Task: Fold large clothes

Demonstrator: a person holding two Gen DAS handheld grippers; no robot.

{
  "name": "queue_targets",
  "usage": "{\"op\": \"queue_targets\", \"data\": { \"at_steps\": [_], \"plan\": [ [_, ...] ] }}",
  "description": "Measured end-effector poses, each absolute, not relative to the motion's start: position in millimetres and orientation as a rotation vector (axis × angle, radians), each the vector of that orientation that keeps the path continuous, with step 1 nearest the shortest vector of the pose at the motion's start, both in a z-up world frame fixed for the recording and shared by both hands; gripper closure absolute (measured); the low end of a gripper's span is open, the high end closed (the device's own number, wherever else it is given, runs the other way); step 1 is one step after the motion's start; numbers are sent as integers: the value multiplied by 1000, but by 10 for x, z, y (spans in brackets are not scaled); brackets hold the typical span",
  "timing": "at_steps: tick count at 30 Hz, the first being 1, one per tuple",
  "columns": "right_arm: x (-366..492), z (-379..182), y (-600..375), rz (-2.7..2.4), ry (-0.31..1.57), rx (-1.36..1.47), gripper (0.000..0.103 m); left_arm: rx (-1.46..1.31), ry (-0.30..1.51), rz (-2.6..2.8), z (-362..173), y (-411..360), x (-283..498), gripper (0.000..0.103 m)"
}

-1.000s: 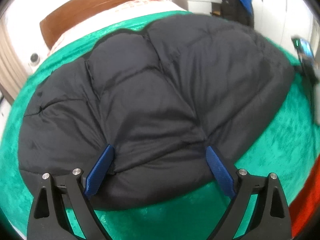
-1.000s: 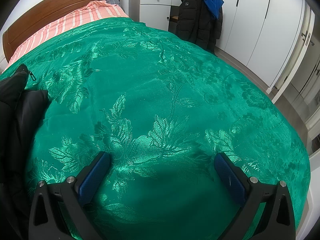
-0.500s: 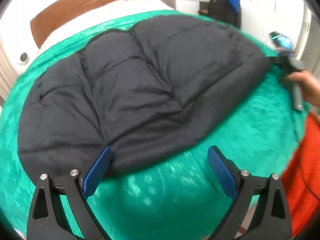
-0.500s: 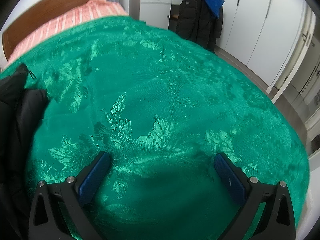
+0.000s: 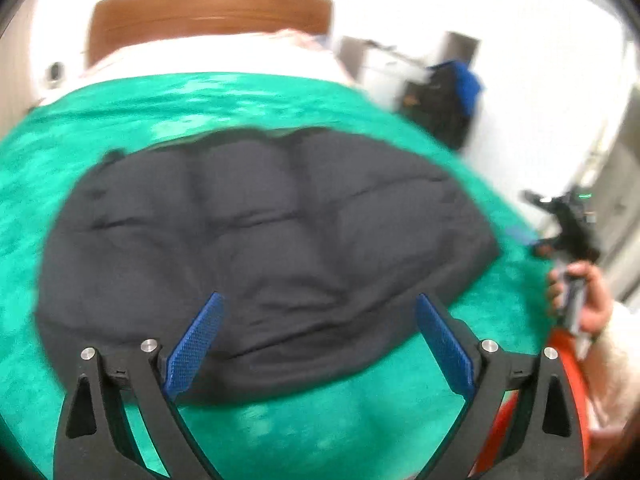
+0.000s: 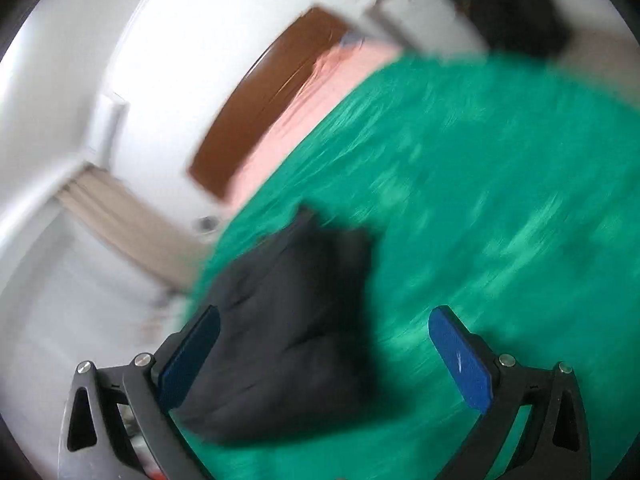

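A large black quilted jacket [image 5: 264,248] lies folded flat on the green bedspread [image 5: 60,184]. My left gripper [image 5: 318,332] is open and empty, raised above the jacket's near edge. In the left wrist view the right gripper [image 5: 568,232] is held in a hand off the jacket's right side. In the blurred, tilted right wrist view my right gripper [image 6: 324,344] is open and empty, above the jacket's end [image 6: 288,320] and the bedspread [image 6: 480,200].
A wooden headboard [image 5: 208,12] and a pink striped pillow end [image 6: 304,92] are at the far side of the bed. A dark coat with a blue item [image 5: 452,104] hangs by a white cabinet. A red-orange object [image 5: 512,420] is at the near right.
Both grippers have pulled back and lifted away from the bed. The right wrist view has swung left and tilted, bringing the jacket's end between its fingers. The jacket lies still.
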State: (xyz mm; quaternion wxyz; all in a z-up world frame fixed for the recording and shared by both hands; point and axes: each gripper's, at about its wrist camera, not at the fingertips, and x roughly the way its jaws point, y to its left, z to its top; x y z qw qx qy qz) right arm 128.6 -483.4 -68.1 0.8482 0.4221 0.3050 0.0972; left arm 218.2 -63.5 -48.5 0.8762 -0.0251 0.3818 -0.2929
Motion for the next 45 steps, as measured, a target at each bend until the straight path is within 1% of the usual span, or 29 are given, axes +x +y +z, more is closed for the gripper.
{"op": "queue_targets", "data": {
  "at_steps": [4, 6, 9, 11, 12, 14, 16, 19, 22, 23, 25, 26, 27, 28, 29, 31, 35, 37, 40, 42, 45],
  "plan": [
    [1409, -1119, -4754, 176, 795, 1046, 0, 4, 760, -766, -466, -968, 2178, 6],
    [1388, -1109, -4662, 226, 752, 1083, 0, -15, 751, -795, -441, -1059, 2231, 6],
    [1419, -1101, -4534, 337, 698, 1231, 0, -89, 768, -823, -459, -1129, 2448, 6],
    [1497, -1132, -4447, 281, 712, 1209, 0, -97, 804, -831, -552, -1194, 2588, 6],
    [1560, -1194, -4389, 246, 741, 1192, 0, -77, 853, -829, -677, -1285, 2696, 6],
    [1630, -1233, -4299, 207, 741, 1161, 0, -45, 920, -811, -867, -1360, 2802, 6],
    [1695, -1205, -4200, 208, 710, 1150, 0, -29, 929, -799, -975, -1388, 2848, 6],
    [1853, -1182, -4135, 256, 688, 1232, 0, -24, 934, -802, -999, -1408, 2828, 5],
    [2092, -1242, -4147, 246, 718, 1240, 0, 0, 937, -797, -1005, -1437, 2791, 5],
    [2173, -1280, -4142, 231, 741, 1237, 2, 7, 939, -796, -1007, -1445, 2777, 5],
    [2230, -1275, -4130, 214, 754, 1220, 9, 24, 941, -795, -1010, -1458, 2755, 4],
    [2235, -1246, -4112, 218, 755, 1194, 13, 32, 943, -795, -1019, -1469, 2747, 4],
    [2190, -1204, -4138, 219, 752, 1155, 27, 35, 943, -796, -982, -1422, 2761, 4],
    [2171, -1160, -4124, 211, 748, 1113, 38, 41, 943, -799, -986, -1429, 2750, 3],
    [2144, -1135, -4124, 207, 740, 1090, 41, 42, 944, -800, -983, -1428, 2743, 3],
    [2162, -1008, -4065, 198, 715, 1010, 51, 37, 946, -798, -978, -1422, 2732, 3],
    [2186, -531, -3818, 189, 679, 782, 54, -40, 984, -787, -921, -1326, 2773, 4],
    [2222, -222, -3632, 195, 646, 659, 55, -152, 1023, -768, -838, -1133, 2838, 6],
    [2235, 169, -3318, 210, 605, 494, 55, -272, 1003, -717, -611, -703, 2836, 6],
    [2254, 426, -2987, 219, 581, 352, 55, -302, 952, -659, -429, -278, 2795, 6],
    [2312, 694, -2391, 237, 549, 140, 55, -327, 914, -578, -317, 256, 2732, 6]
  ]
}}
